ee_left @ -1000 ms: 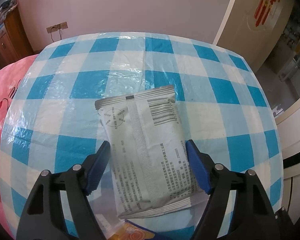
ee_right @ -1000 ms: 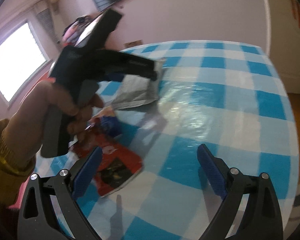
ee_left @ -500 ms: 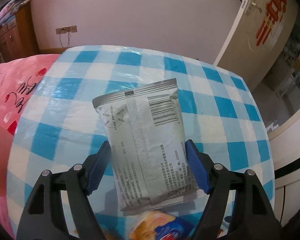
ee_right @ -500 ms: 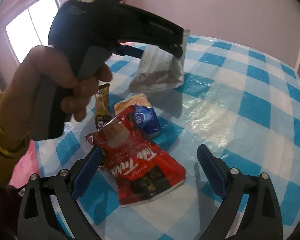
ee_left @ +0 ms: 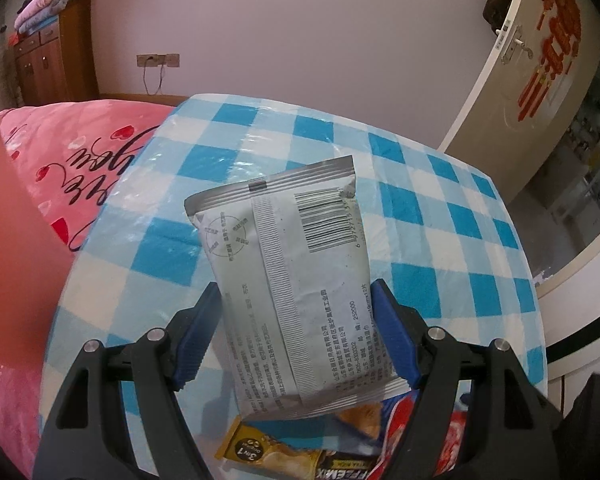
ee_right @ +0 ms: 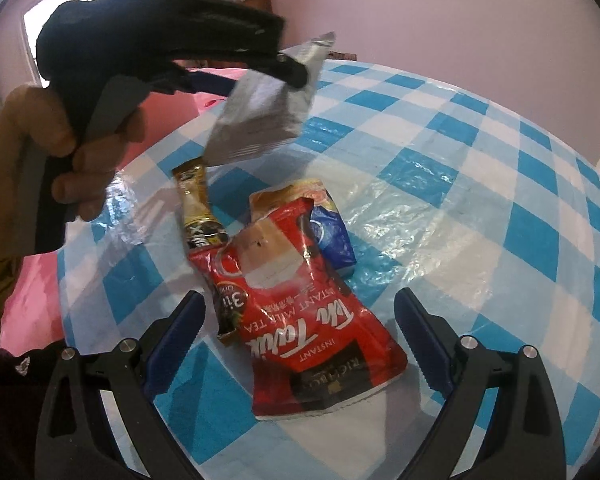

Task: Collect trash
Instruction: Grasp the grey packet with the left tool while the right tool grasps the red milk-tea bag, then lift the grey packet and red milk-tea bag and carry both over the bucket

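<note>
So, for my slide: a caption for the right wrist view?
Left gripper lifts grey packet; open right gripper nears red pouch.

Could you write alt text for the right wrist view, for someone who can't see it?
An open gripper, jaws closing, hangs over a red milk tea pouch on a blue-checked tablecloth. A hand lifts a silver packet with another gripper.

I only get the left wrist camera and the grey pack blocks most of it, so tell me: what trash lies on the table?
Observer: Three pieces: a red pouch, a coffee stick and a blue pack.
Operator: Are they apart?
Observer: No, the red pouch lies over part of both others.
Operator: Where is the right gripper?
Observer: The right gripper is above the red pouch, jaws closing, pads pressing nothing.
</note>
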